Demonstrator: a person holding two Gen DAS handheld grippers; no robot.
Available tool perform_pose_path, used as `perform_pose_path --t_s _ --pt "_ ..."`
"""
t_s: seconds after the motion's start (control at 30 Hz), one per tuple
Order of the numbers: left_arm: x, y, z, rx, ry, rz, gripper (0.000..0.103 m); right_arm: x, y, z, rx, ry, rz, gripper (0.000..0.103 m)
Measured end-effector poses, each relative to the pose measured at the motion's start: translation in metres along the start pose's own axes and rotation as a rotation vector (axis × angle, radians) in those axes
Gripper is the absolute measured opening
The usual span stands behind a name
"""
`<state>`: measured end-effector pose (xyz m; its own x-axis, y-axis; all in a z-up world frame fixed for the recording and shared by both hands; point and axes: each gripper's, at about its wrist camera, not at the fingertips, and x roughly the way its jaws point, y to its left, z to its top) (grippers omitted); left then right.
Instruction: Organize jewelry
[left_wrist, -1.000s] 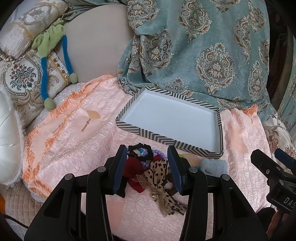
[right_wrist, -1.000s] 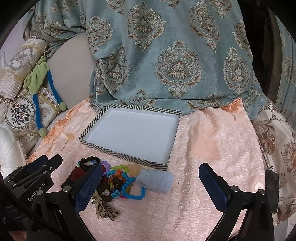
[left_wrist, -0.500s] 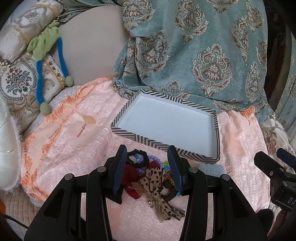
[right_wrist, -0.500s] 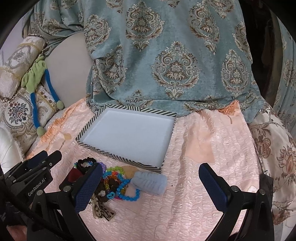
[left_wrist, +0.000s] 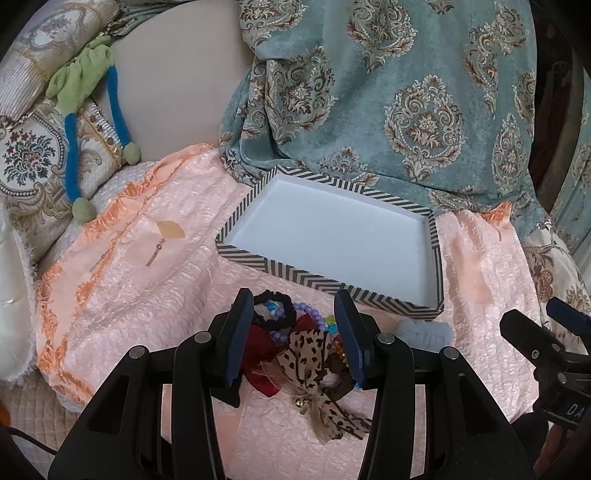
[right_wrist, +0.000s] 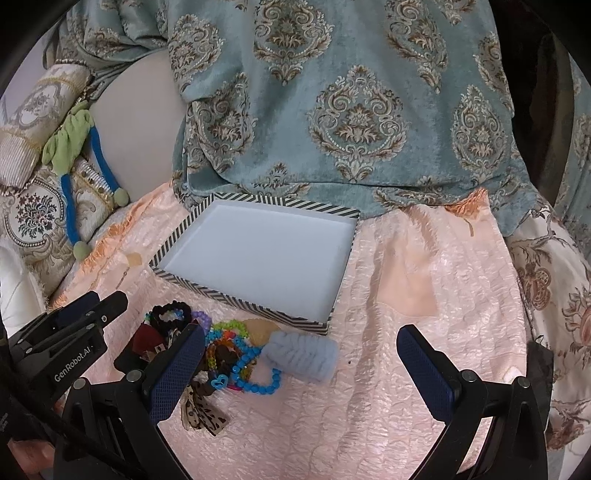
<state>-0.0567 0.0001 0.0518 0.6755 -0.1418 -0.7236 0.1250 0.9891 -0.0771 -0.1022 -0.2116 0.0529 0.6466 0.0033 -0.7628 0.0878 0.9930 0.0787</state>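
A shallow white tray with a black-and-white striped rim (left_wrist: 325, 284) sat on the bumpy pink cloth (left_wrist: 140, 280), and nothing lay inside it. Just in front of its near edge was one tangled heap of hair things and beads.

The left gripper (left_wrist: 293, 325) hung right over that heap, with its two blue pads apart and nothing held. The heap lay straight ahead between the pads, and the tray lay just past it. The leopard-print ribbon bow with a small bell (left_wrist: 314, 365) was nearest the tool. Its long tails ran back toward the camera and a bit to the right. A dark red bow (left_wrist: 260, 339) sat beside it on the left. A black hair tie (left_wrist: 275, 301) lay at the far end, closest to the tray.

The right gripper (right_wrist: 301, 350) was wide open and held nothing too. A fluffy pale blue scrunchie (right_wrist: 301, 352) lay between its pads, nearer to this hand. So the left hand was nearer the bows, and the right hand was nearer the scrunchie.

I counted one tray, two bows, one black hair tie and one blue scrunchie. There was a purple bead string (left_wrist: 308, 312), a green bead string (right_wrist: 231, 326) and a bright blue bead string with a heart (right_wrist: 258, 384). They were tangled, so there may have been more.
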Motion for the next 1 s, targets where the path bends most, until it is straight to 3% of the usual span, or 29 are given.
perform_pose_path --t_s 1.0 --pt "-0.001 0.001 -0.007 0.006 0.015 0.025 0.045 0.014 0.012 -0.009 -0.023 0.007 0.049 0.103"
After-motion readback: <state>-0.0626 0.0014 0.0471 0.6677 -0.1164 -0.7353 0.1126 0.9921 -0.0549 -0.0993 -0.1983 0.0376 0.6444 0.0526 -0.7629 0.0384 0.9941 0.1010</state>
